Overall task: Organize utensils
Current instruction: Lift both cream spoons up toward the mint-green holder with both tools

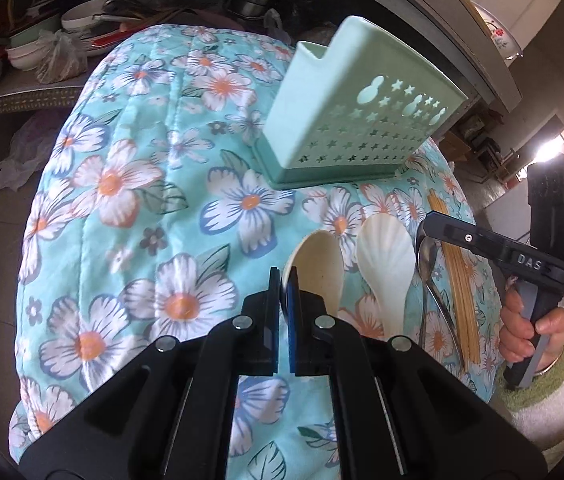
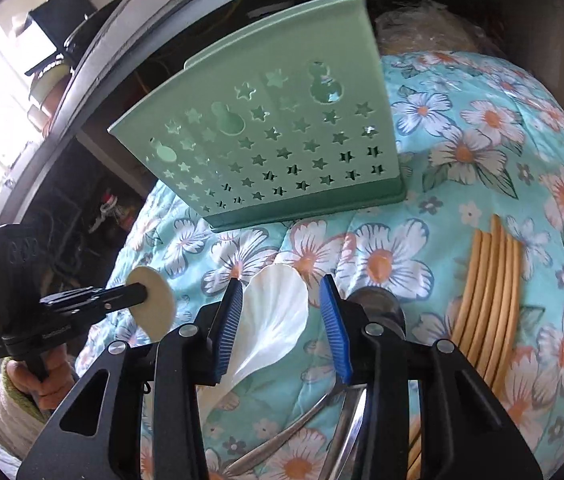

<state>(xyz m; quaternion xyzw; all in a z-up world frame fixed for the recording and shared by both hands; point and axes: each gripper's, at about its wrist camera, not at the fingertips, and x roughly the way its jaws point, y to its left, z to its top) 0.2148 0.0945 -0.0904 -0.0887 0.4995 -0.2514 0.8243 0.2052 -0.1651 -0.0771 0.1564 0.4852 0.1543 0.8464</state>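
Observation:
A mint green utensil holder [image 1: 355,120] with star cutouts stands on the floral cloth [image 1: 154,184]; it also shows in the right wrist view [image 2: 282,140]. My left gripper [image 1: 285,280] is shut on the rim of a cream spoon [image 1: 319,266], lifted off the cloth; the spoon shows in the right wrist view [image 2: 152,304]. My right gripper [image 2: 280,292] is open above a white shell-shaped spoon [image 2: 274,316], which also shows in the left wrist view [image 1: 385,264]. Metal spoons [image 1: 427,264] and bamboo chopsticks [image 1: 457,280] lie to the right, also in the right wrist view [image 2: 489,296].
A shelf with bowls and bags [image 1: 54,48] lies behind the cloth at the left. A dark counter edge [image 1: 421,24] runs above the holder. The right gripper's body [image 1: 521,264] hangs over the metal spoons.

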